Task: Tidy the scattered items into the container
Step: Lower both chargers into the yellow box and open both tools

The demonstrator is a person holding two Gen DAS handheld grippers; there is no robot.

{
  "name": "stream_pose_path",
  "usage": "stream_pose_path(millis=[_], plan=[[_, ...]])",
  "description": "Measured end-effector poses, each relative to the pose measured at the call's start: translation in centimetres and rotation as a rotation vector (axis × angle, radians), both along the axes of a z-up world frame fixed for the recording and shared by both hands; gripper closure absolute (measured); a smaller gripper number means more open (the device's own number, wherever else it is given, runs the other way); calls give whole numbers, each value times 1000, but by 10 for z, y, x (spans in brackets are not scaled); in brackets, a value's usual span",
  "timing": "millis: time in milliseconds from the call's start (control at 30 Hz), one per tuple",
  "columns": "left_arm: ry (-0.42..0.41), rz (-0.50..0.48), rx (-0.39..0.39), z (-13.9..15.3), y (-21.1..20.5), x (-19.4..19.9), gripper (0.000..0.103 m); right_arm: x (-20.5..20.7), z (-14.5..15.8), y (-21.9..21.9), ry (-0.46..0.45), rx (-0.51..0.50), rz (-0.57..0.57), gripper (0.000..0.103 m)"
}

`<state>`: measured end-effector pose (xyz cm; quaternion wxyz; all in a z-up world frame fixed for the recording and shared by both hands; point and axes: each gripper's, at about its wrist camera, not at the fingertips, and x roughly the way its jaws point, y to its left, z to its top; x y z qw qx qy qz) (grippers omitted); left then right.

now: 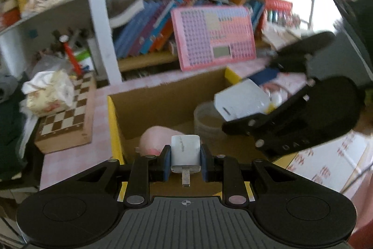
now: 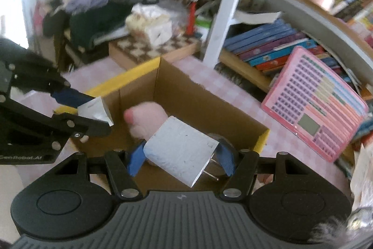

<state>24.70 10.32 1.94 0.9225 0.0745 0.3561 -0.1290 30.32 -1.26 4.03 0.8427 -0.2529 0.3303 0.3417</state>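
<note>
Cardboard walls frame the action: the open cardboard box sits on the pink checked tablecloth with its yellow-edged rim clear all round, and both claws hang over it with free air beneath. Left gripper is clamped tight on a small white charger, blue pads pressed to its two side faces, its single metal plug pointing back toward the camera, long axis running along the fingers. Right gripper is closed on a bigger white plug adapter, pads bearing on its ends; the block sits tilted, long axis slanting down to the right, its two flat prongs jutting out to the lower right. Inside the box a pink plush toy lies against the far corner, with a clear round tub beside it. Room to the left is tighter: a wooden chessboard lies just beside the box with a crumpled tissue pack on top, and the bookshelf post rises behind. A pink keypad toy leans against the shelved books. Writing: "GenRobot.AI" shows on the left gripper's black body in the right wrist view; everything else is too blurred.
</note>
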Motion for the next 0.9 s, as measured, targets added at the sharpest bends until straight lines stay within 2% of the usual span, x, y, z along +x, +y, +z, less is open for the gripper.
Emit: stream_pose_path(millis=[133, 300, 367, 500, 567, 700, 767, 900], plan=[[77, -38, 31, -14, -5, 19, 79, 21, -18, 14, 23, -99, 75, 40], [182, -73, 27, -28, -9, 40, 79, 44, -36, 27, 78, -191, 160, 40], [221, -94, 24, -33, -11, 46, 79, 52, -43, 30, 122, -225, 184, 40], [296, -123, -9, -38, -9, 56, 79, 63, -58, 35, 266, -290, 215, 40], [336, -141, -17, -38, -7, 61, 79, 63, -66, 37, 301, -326, 237, 40], [433, -134, -70, -41, 1, 73, 79, 60, -78, 39, 333, -372, 275, 40], [456, -123, -84, -40, 5, 78, 79, 62, -80, 39, 346, -375, 285, 40], [491, -126, -56, -39, 5, 89, 79, 65, -85, 38, 338, -396, 293, 40]])
